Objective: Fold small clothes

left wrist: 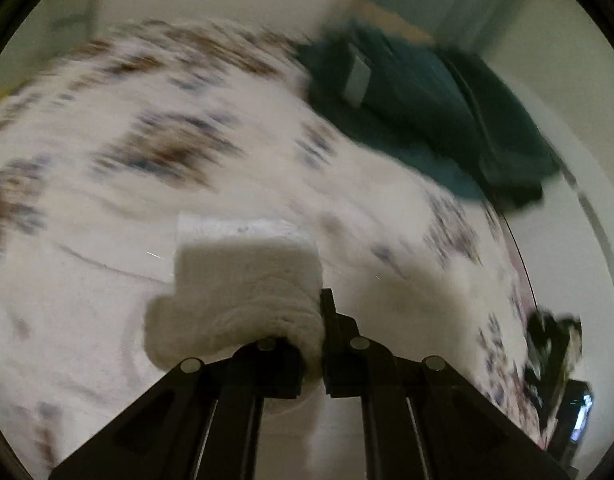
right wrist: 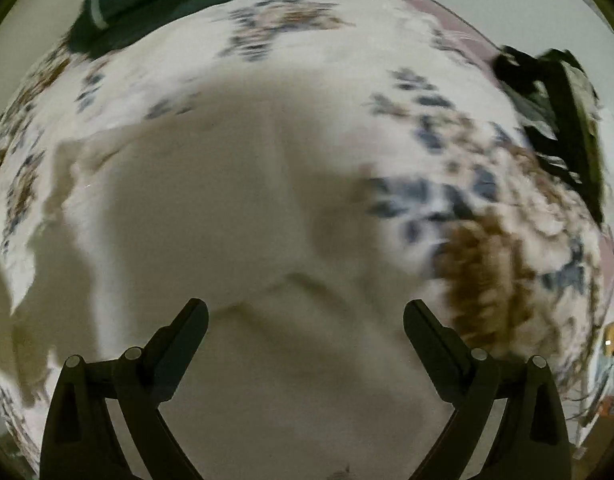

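I'm working over a bed (left wrist: 107, 184) covered in a white sheet with blue and brown floral print, both views smeared by motion. At its far edge sits a heap of dark teal clothing (left wrist: 427, 96), and a black-and-white item (right wrist: 555, 120) lies at the bed's right side. Spread under my right gripper is a plain white garment (right wrist: 235, 208), flat on the sheet with soft creases. The smaller piece, a thick white knitted cloth (left wrist: 243, 292), already doubled over, hangs from my left gripper.

To finish this step well, I judge I should lower the doubled cloth squarely, keep its edges lined up, and release only once it lies flat; swinging it quickly risks the fold slipping open.

My left gripper (left wrist: 307, 344) is pinched tight on the knitted cloth, which bulges out to the left of the fingers. My right gripper (right wrist: 305, 312) is spread wide, holding nothing, poised above the white garment; whether it touches I cannot tell.
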{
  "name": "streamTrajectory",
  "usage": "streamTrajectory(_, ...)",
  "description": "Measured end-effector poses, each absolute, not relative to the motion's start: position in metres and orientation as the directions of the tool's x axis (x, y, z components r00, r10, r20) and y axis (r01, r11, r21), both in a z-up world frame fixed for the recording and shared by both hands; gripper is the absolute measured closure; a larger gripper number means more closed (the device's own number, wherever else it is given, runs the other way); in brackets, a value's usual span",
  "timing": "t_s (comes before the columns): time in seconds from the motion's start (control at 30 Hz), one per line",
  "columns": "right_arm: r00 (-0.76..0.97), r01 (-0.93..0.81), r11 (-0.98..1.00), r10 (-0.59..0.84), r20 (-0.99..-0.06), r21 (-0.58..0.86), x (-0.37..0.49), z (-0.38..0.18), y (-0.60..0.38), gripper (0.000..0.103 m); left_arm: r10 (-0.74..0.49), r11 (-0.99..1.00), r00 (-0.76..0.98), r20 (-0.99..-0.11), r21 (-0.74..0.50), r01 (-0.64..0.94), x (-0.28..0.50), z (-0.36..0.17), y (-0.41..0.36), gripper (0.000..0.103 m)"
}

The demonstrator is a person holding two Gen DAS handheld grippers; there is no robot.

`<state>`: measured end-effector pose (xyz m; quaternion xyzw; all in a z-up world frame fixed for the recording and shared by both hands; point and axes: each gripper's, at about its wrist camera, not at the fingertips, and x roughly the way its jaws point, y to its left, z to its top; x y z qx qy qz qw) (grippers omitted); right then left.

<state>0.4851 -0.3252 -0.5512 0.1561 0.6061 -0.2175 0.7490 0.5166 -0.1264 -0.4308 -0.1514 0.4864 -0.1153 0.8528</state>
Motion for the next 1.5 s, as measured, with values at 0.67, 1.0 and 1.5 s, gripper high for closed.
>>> streamTrajectory(0.67,0.217,0.436,0.822,0.299,-0.929,0.366,0.504,-0.528,-0.449,0.003,0.293,0.956,0.272,-0.917,0.290,-0.050,0.371,-0.518,-0.122,0.019)
streamTrajectory(1.0,0.077,0.115,0.938,0.320,-0.944,0.328,0.634,-0.571,-0.248,0.003,0.191,0.958,0.239,-0.952,0.128,-0.256,0.343,-0.569,-0.073,0.000)
streamTrajectory(1.5,-0.022,0.241,0.971,0.006,-1.000,0.001,0.619,-0.577,-0.321,0.067,0.132,0.969,0.258,-0.957,0.071,-0.235,0.338,-0.564,-0.067,0.000)
